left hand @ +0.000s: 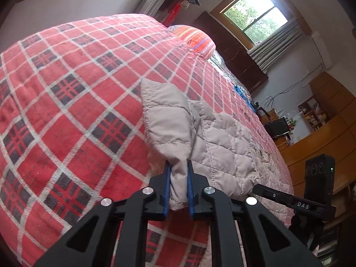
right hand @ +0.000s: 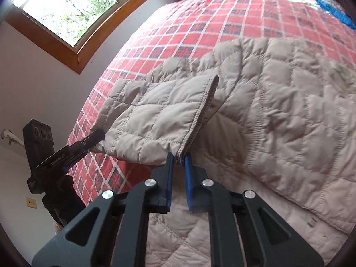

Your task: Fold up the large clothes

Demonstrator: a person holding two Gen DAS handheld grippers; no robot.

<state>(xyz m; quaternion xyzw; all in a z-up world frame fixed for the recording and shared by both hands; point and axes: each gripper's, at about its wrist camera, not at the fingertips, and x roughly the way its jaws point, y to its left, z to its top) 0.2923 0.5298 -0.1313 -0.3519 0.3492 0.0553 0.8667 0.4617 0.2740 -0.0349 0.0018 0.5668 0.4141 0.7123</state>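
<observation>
Both grippers, left (left hand: 179,166) and right (right hand: 178,155), clamp the quilted jacket (right hand: 278,111) (sleeve raised).

Bed (left hand: 66,89) with red plaid cover, jacket on top.
I see beige quilted jacket (right hand: 278,111) spread at 3 o'clock, striped pillow (left hand: 195,37) at 12, blue item (right hand: 333,13) near 1.

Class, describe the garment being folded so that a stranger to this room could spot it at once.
Start at the bed covered by the red plaid blanket. The beige quilted jacket lies across its near side, with the left gripper and right gripper pinching it. Diamond stitching and its plain pale colour set it apart.
</observation>
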